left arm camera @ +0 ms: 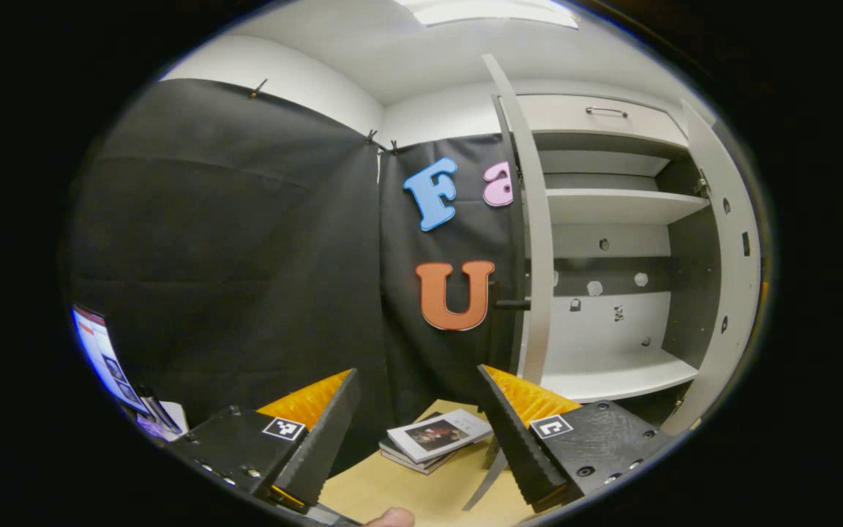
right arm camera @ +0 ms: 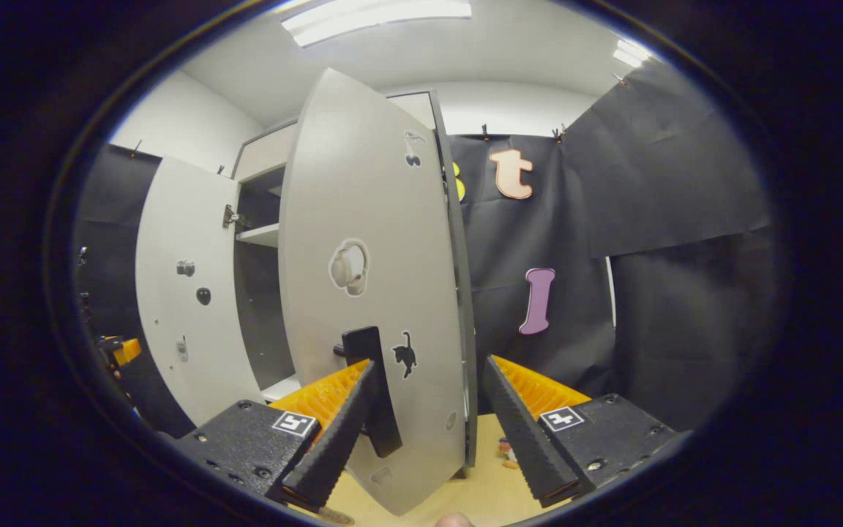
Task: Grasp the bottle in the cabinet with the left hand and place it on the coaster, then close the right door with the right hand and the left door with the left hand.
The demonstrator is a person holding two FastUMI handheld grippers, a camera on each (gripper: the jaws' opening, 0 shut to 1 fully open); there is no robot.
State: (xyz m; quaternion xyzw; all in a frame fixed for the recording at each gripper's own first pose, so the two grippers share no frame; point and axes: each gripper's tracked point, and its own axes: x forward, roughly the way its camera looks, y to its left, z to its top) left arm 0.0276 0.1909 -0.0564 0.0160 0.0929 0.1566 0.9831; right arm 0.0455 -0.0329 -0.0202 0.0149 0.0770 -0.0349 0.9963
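We face the cabinet [left arm camera: 612, 249] with both doors standing open; its shelves look bare from the left gripper view, and we cannot see the bottle or the coaster, so we judge the closing steps are in hand. The right door [right arm camera: 370, 293] sits just ahead of our right gripper [right arm camera: 429, 432], whose fingers are spread with nothing between them. We should push near its dark handle [right arm camera: 370, 388], steadily. Our left gripper [left arm camera: 418, 432], also spread and empty, waits near the left door [left arm camera: 535, 241], above the books [left arm camera: 436, 439].
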